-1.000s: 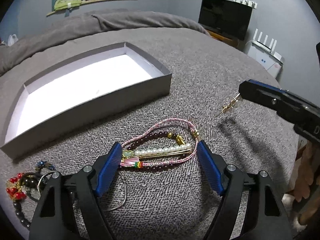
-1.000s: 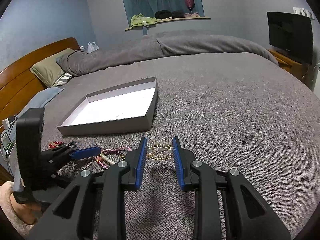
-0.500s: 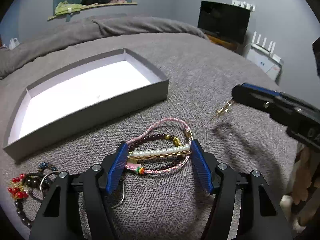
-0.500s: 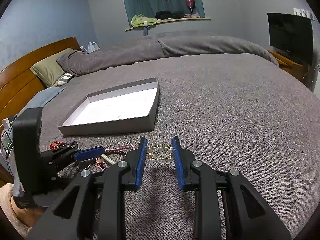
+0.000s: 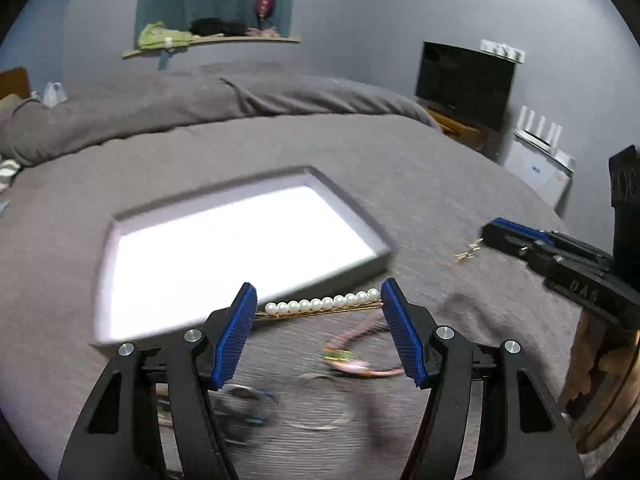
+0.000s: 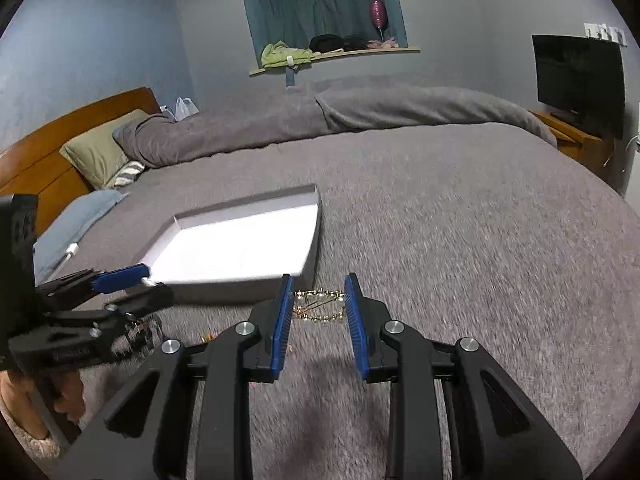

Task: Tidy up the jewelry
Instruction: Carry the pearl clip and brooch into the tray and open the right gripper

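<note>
Pearl hairpin [image 5: 322,306] clamped end to end between left gripper [image 5: 320,320] pads, lifted above the bed [image 5: 420,168] just before the tray's [image 5: 344,272] near wall. Right gripper [image 6: 317,307] narrowly parted around gold earrings [image 6: 320,307] (contact unclear). Pink bracelet [image 5: 360,354] lies below, blurred.

Black plastic tongs [image 5: 318,312] with ribbed blue pads [image 5: 236,334] and silver screws [image 5: 193,335].
</note>
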Available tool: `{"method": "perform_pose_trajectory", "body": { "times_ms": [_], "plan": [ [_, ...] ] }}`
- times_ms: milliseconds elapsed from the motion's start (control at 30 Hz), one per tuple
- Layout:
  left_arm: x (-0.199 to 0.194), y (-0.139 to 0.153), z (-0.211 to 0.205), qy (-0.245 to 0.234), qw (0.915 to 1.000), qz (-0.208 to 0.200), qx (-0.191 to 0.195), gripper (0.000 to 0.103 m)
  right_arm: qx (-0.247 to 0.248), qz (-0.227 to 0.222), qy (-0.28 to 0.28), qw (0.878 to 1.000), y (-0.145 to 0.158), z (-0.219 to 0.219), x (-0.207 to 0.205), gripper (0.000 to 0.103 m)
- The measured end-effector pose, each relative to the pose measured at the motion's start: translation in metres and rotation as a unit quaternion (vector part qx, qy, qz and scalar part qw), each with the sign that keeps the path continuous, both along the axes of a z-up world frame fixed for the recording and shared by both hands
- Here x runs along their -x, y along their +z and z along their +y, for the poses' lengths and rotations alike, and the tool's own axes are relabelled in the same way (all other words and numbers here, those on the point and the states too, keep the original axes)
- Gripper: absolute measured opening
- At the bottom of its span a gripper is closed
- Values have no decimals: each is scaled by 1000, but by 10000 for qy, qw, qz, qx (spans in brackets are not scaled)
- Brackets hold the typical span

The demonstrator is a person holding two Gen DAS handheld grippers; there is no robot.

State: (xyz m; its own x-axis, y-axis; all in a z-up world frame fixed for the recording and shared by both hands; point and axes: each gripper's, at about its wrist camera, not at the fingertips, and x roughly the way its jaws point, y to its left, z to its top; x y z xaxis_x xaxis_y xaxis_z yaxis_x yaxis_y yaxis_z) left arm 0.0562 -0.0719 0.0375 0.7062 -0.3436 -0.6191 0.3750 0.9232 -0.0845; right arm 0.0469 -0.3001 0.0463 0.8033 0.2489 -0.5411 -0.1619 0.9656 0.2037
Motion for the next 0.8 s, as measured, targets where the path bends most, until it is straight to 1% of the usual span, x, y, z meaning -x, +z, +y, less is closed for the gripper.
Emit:
{"method": "perform_pose_trajectory", "body": {
  "times_ms": [100,167,267,367,433,533,600,667,800],
  "plan": [
    [-14,11,26,224,9991,-133,-344,65,52,2,88,9999,11,7,-21,26],
    [-29,14,44,405,9976,-147,-550,65,80,-7,108,9999,17,12,-36,26],
    [-59,12,71,642,9961,20,-608,65,32,-50,182,9998,23,28,-65,26],
    [-92,6,86,806,9940,122,-728,65,37,-48,263,9996,22,48,-96,26],
    [-117,-1,89,823,9931,225,-801,65,5,-6,311,9995,17,61,-118,26],
    [-143,-13,88,695,9941,463,-694,65,-54,116,363,9993,6,75,-145,26],
    [-161,-25,84,708,9925,590,-807,65,-80,237,348,9991,-4,80,-163,26],
    [-173,-34,81,668,9912,692,-912,65,-38,365,316,9988,-15,82,-175,26],
    [-185,-47,77,626,9879,850,-1133,65,236,644,171,9975,-36,85,-195,26]
  ]
}}
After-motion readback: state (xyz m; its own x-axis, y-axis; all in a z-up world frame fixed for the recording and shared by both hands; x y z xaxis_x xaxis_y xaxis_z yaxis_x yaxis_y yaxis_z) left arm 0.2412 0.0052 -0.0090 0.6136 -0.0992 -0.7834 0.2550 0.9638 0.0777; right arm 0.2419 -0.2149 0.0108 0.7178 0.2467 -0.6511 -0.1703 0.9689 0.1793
